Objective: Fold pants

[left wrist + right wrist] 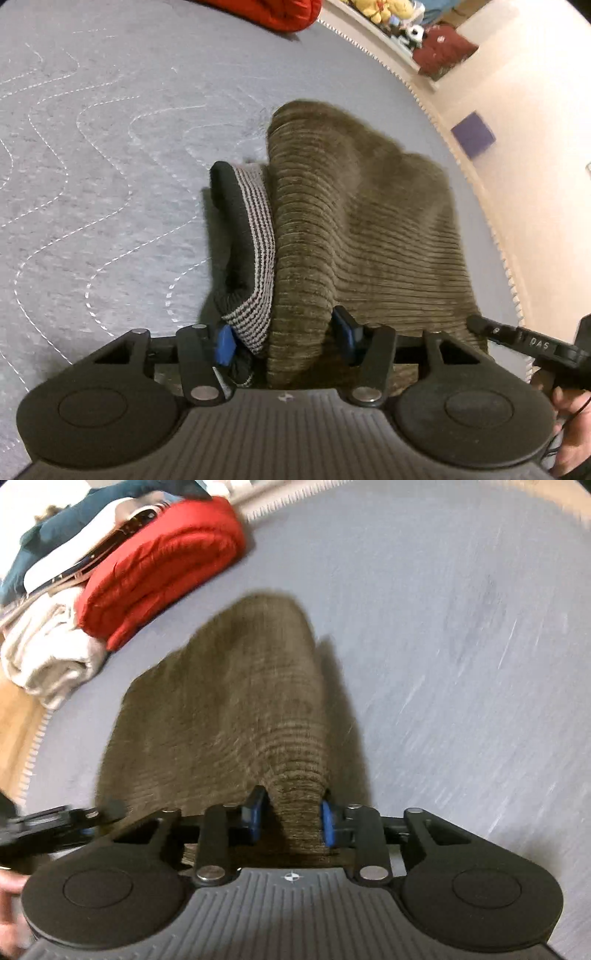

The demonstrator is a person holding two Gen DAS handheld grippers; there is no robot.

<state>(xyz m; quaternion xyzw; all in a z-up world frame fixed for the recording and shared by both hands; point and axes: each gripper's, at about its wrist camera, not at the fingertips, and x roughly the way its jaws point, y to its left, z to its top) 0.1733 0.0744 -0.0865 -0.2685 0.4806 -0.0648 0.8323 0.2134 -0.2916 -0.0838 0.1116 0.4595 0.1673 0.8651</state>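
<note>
Brown corduroy pants (362,236) lie bunched on the grey quilted mattress (92,147). Their black waistband with striped lining (255,229) shows at the left of the fold. My left gripper (286,339) is shut on the waistband end, with its blue pads (225,347) pressed on lining and corduroy. In the right wrist view the pants (221,701) run away from me, blurred. My right gripper (291,818) is shut on a gathered ridge of the corduroy. Each gripper shows at the edge of the other's view: the right one (517,343), the left one (55,823).
A folded red garment (162,568), a beige cloth (48,661) and a teal and white pile (55,535) sit at the mattress's far corner. The mattress edge (461,158) runs close beside the pants. Beyond it are plush toys (388,11) and a purple square (472,134).
</note>
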